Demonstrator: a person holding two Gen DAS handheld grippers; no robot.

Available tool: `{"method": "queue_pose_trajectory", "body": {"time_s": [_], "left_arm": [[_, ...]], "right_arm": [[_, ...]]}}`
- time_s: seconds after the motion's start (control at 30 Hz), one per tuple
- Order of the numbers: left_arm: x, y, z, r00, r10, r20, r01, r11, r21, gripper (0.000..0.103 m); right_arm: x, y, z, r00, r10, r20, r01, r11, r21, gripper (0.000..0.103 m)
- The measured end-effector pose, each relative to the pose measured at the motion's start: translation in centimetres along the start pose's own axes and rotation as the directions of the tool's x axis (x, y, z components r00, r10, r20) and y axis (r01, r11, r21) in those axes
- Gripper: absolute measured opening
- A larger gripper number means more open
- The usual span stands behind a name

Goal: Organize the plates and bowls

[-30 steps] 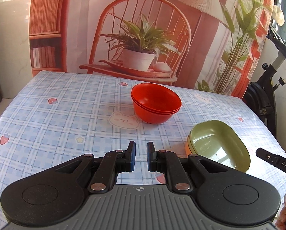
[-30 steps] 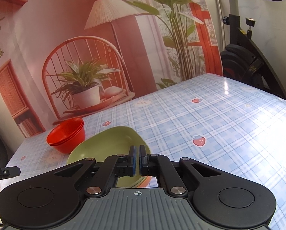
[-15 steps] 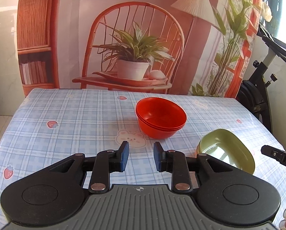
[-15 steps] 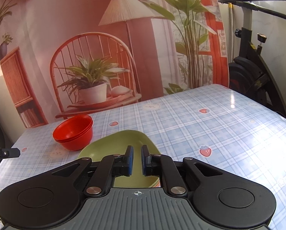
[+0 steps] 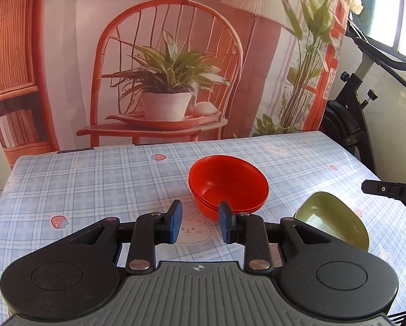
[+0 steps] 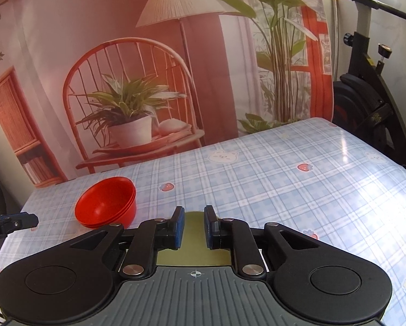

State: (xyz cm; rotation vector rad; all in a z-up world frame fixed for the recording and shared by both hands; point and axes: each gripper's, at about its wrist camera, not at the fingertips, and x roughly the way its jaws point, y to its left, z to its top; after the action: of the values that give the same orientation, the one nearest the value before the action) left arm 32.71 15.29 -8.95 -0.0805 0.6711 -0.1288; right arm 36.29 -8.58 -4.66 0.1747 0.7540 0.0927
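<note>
A stack of red bowls (image 5: 228,183) stands near the middle of the table; it also shows in the right wrist view (image 6: 106,203) at the left. A green plate (image 5: 333,221) lies to its right, and in the right wrist view the green plate (image 6: 193,217) is mostly hidden behind my fingers. My left gripper (image 5: 200,221) is open and empty, just short of the red bowls and above the table. My right gripper (image 6: 194,226) is open and empty, above the green plate.
The table (image 6: 284,179) has a blue checked cloth with strawberry and bear prints. A printed backdrop (image 5: 162,68) hangs behind its far edge. An exercise bike (image 6: 371,103) stands at the right. The other gripper's tip (image 5: 390,191) shows at the right edge.
Both grippers have opened from nearly shut. Both have drawn back and tilted up, so the bowls and plate sit lower and farther in view.
</note>
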Motion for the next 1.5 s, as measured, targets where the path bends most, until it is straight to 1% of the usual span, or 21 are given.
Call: {"method": "queue_pose_trajectory", "body": {"time_s": [0.07,0.2,0.3,0.37,0.47,0.57,0.63,0.7,0.83,0.93,1.03,1.13,1.17,1.23,1.27,1.3,1.37,1.5], "left_arm": [[0.5,0.5,0.5,1.0,0.005,0.009,-0.005,1.0,-0.012,0.031],[1.8,1.7,1.9,0.999,-0.028,0.015,0.029,0.998,-0.047,0.031],[3.2,2.1,2.6,1.0,-0.024,0.005,0.024,0.999,-0.046,0.031],[4.8,2.2,2.9,1.0,-0.013,-0.024,0.012,0.998,-0.066,0.031],[6.8,2.3,2.7,0.998,-0.039,-0.052,0.034,0.995,-0.099,0.031],[8.2,2.1,2.5,0.997,-0.034,-0.068,0.027,0.994,-0.107,0.038],[9.0,2.1,2.3,0.997,-0.035,-0.074,0.026,0.993,-0.116,0.038],[9.6,2.3,2.2,0.997,-0.018,-0.078,0.008,0.992,-0.126,0.038],[10.6,2.6,2.0,0.995,-0.038,-0.088,0.025,0.988,-0.151,0.038],[11.4,2.8,1.8,0.992,-0.058,-0.109,0.037,0.982,-0.183,0.038],[12.0,3.1,1.0,0.991,-0.057,-0.124,0.028,0.974,-0.225,0.037],[12.3,3.2,0.2,0.989,-0.075,-0.125,0.041,0.966,-0.257,0.038],[12.2,3.3,0.0,0.991,-0.073,-0.112,0.041,0.964,-0.263,0.037],[12.0,3.2,-0.2,0.993,-0.072,-0.094,0.044,0.961,-0.271,0.03],[11.9,3.2,-0.2,0.993,-0.073,-0.089,0.047,0.961,-0.272,0.022],[11.8,3.1,-0.2,0.994,-0.074,-0.086,0.048,0.961,-0.271,0.016],[11.6,2.8,-0.2,0.994,-0.075,-0.08,0.052,0.964,-0.262,0.013],[11.1,2.6,-0.4,0.995,-0.057,-0.081,0.035,0.965,-0.262,0.013]], "right_arm": [[1.0,0.7,0.8,1.0,0.009,-0.026,-0.01,1.0,-0.018,0.021],[3.0,2.4,2.3,0.997,0.041,-0.064,-0.043,0.999,-0.029,0.021],[4.6,3.9,3.0,0.993,0.07,-0.091,-0.074,0.996,-0.046,0.023],[6.0,4.9,3.2,0.987,0.103,-0.126,-0.11,0.993,-0.048,0.027],[8.2,6.5,3.2,0.976,0.117,-0.186,-0.128,0.991,-0.048,0.027],[9.9,7.6,3.4,0.968,0.126,-0.216,-0.138,0.99,-0.042,0.027],[11.2,8.1,3.7,0.96,0.131,-0.246,-0.142,0.99,-0.025,0.027],[12.3,8.1,4.0,0.948,0.15,-0.281,-0.152,0.988,0.016,0.03],[14.5,7.9,4.0,0.928,0.156,-0.339,-0.134,0.987,0.087,0.031],[15.6,7.8,4.0,0.92,0.158,-0.358,-0.122,0.985,0.121,0.032],[16.5,7.7,3.7,0.911,0.158,-0.381,-0.108,0.983,0.15,0.032],[17.0,7.7,3.1,0.907,0.147,-0.394,-0.091,0.983,0.158,0.032],[17.1,7.7,2.9,0.906,0.147,-0.396,-0.089,0.983,0.161,0.032],[17.2,7.7,2.6,0.906,0.148,-0.395,-0.087,0.982,0.168,0.031],[17.1,7.7,2.5,0.909,0.147,-0.39,-0.088,0.982,0.166,0.028],[16.9,7.8,2.4,0.913,0.148,-0.38,-0.092,0.983,0.162,0.026],[16.5,8.0,2.3,0.917,0.157,-0.365,-0.103,0.981,0.162,0.022],[16.2,7.9,2.0,0.923,0.156,-0.352,-0.095,0.978,0.185,0.016]]}}
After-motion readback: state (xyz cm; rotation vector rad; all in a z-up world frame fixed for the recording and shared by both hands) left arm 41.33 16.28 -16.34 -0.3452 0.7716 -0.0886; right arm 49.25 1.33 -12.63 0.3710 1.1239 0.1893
